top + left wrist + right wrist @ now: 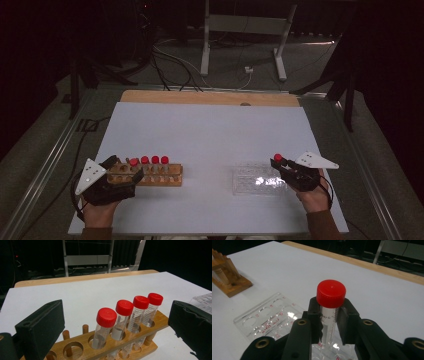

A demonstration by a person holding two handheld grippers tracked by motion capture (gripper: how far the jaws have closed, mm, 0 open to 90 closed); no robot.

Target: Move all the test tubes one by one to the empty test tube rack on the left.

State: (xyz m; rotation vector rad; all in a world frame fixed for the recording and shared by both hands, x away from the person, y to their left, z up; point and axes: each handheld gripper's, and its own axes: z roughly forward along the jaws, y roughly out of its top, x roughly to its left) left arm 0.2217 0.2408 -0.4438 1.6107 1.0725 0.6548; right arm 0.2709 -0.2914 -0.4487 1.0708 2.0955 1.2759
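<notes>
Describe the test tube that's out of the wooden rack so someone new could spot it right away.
Start at the clear plastic tray on the right of the white table. At its right edge the right tool grips a red-capped tube upright. The other four tubes stand in the wooden rack; this one is alone.

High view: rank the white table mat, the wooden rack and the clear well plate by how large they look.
1. White table mat, by far the largest.
2. Wooden rack and clear well plate look about alike; a hand-held gripper covers one end of each, so no ranking.
</notes>
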